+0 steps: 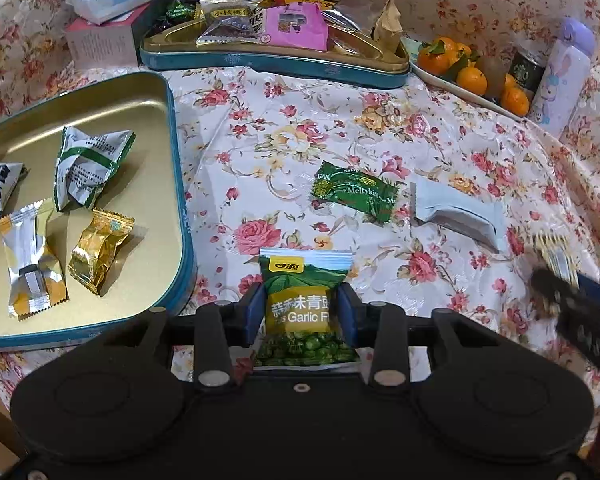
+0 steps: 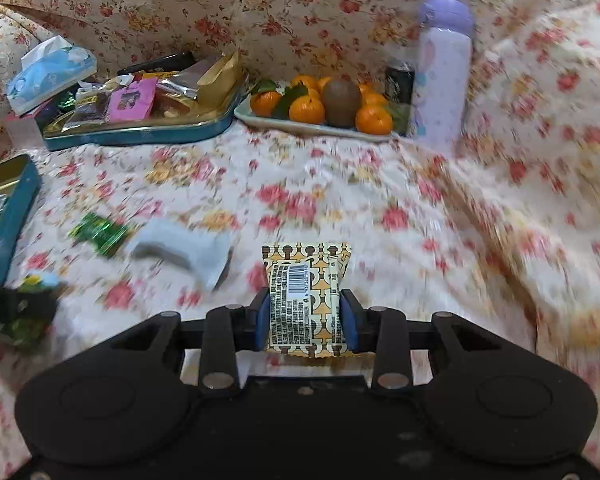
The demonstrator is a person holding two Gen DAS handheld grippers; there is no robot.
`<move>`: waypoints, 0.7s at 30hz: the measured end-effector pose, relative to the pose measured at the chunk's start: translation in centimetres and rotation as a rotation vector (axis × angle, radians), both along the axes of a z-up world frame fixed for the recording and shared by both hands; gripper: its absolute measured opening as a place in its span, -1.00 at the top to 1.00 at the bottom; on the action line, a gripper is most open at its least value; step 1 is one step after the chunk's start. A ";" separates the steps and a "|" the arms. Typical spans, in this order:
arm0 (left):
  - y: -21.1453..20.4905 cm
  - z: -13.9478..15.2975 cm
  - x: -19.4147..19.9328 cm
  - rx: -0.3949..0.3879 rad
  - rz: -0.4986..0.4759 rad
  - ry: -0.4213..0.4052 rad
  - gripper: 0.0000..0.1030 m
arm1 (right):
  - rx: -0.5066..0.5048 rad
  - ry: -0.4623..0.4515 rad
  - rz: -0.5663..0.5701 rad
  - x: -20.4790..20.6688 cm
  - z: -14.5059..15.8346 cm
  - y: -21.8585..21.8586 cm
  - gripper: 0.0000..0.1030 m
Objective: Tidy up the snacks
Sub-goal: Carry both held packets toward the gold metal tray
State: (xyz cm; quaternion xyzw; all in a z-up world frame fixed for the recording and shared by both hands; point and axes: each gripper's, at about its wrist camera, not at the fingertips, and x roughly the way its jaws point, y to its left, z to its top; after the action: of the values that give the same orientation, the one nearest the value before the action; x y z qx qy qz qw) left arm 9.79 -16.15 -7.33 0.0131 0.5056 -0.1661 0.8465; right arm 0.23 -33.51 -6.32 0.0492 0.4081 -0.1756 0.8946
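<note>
Gripped low centre in each wrist view: garlic pea packet (image 1: 306, 312) pinched by left gripper (image 1: 305, 312), patterned yellow packet (image 2: 309, 300) by right gripper (image 2: 307, 316), likely bound for gold tray (image 1: 156, 92) at left, beyond loose green candy (image 1: 354, 192) and grey wrapper (image 1: 456, 216) mid-frame.

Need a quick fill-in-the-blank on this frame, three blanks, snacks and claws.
1. The left claw is shut on a green pea packet printed with the English word ____.
2. The right claw grips a patterned packet showing a black-and-white ____.
3. The plate of oranges stands beside a ____ bottle.

Missing words: Garlic; barcode; purple
</note>
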 end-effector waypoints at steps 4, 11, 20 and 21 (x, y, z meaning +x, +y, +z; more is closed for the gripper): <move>-0.2 0.0 -0.1 0.019 -0.013 -0.011 0.08 | -0.001 0.000 0.003 -1.9 -0.1 2.4 0.28; -0.3 -0.1 0.0 0.032 -0.024 -0.005 0.10 | 0.074 -0.016 -0.007 -2.7 -0.7 4.4 0.28; -0.1 0.3 -0.5 0.032 -0.043 0.021 0.24 | 0.125 -0.043 -0.012 -3.3 -0.7 5.0 0.28; 0.0 0.4 -0.8 0.032 -0.047 0.019 0.24 | 0.125 -0.048 -0.012 -3.5 -0.6 5.1 0.28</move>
State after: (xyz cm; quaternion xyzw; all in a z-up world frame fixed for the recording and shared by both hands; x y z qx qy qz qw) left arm 9.02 -16.20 -6.91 0.0368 0.5158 -0.1781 0.8372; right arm -3.23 -28.39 -6.92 0.1115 0.3964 -0.1538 0.8982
